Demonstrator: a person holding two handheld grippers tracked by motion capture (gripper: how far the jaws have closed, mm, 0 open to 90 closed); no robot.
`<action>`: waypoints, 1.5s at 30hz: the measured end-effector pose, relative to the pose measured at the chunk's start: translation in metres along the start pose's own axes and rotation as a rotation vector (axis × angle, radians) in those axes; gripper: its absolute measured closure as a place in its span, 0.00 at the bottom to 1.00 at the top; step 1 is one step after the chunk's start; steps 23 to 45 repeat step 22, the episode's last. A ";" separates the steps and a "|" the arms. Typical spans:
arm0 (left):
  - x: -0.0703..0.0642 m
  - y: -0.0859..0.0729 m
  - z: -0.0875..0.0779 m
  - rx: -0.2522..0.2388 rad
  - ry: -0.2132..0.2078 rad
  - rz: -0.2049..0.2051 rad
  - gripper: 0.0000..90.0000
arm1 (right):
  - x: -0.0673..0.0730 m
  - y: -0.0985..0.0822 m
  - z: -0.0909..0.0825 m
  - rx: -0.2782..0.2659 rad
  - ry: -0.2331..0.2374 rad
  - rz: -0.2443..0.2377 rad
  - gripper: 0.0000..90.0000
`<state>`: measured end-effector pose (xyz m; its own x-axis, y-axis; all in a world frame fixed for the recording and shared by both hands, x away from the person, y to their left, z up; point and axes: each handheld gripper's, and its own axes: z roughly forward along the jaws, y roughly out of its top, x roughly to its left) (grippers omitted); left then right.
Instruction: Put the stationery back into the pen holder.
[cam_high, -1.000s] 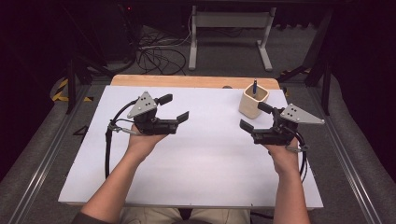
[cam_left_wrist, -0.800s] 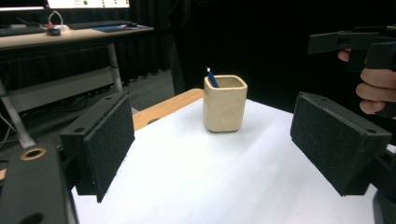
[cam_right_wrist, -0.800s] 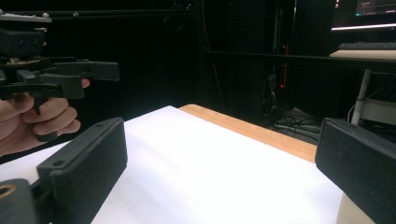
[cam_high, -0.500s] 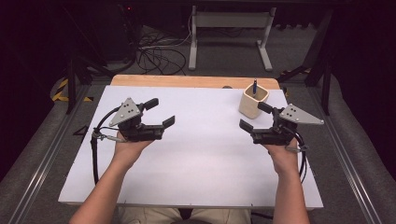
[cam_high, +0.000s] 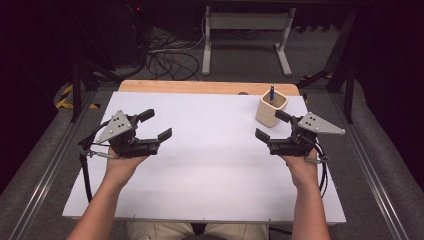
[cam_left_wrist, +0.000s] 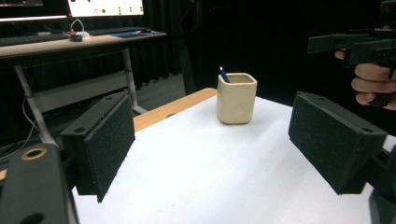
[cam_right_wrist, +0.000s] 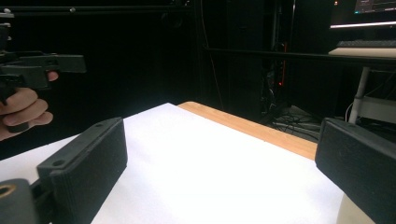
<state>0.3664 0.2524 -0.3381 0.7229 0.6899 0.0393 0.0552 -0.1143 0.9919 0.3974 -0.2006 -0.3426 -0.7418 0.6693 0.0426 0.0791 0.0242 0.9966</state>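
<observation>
A beige square cup (cam_high: 272, 108) stands on the white table top (cam_high: 210, 170) at the far right, with a blue pen (cam_high: 272, 93) upright in it. My right gripper (cam_high: 271, 125) hovers just in front of the cup, open and holding nothing, its jaws pointing left. Over the left side my left gripper (cam_high: 156, 125) is open too, jaws pointing right toward the cup (cam_left_wrist: 236, 99). In the left gripper view the pen (cam_left_wrist: 224, 74) pokes above the cup's rim between my wide pads (cam_left_wrist: 109, 140). The right gripper view has its own pads (cam_right_wrist: 88, 158) spread over bare white surface.
A wooden strip (cam_high: 200, 86) runs along the table's far edge. Beyond it are a desk frame (cam_high: 245, 22) and cables (cam_high: 165, 57) on the floor. Metal rails (cam_high: 45, 170) flank the table. The other hand and gripper (cam_left_wrist: 359, 44) show at the right of the left gripper view.
My left gripper has moved left and nearer the person, staying open. The right gripper and the cup have held their places.
</observation>
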 end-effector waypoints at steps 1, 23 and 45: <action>0.000 0.000 -0.002 -0.001 0.002 0.000 0.17 | 0.000 0.000 0.000 -0.002 0.000 -0.001 0.03; 0.008 -0.011 -0.015 0.025 0.005 -0.016 0.17 | -0.005 -0.003 0.002 0.002 -0.002 0.009 0.03; 0.008 -0.011 -0.015 0.025 0.005 -0.016 0.17 | -0.005 -0.003 0.002 0.002 -0.002 0.009 0.03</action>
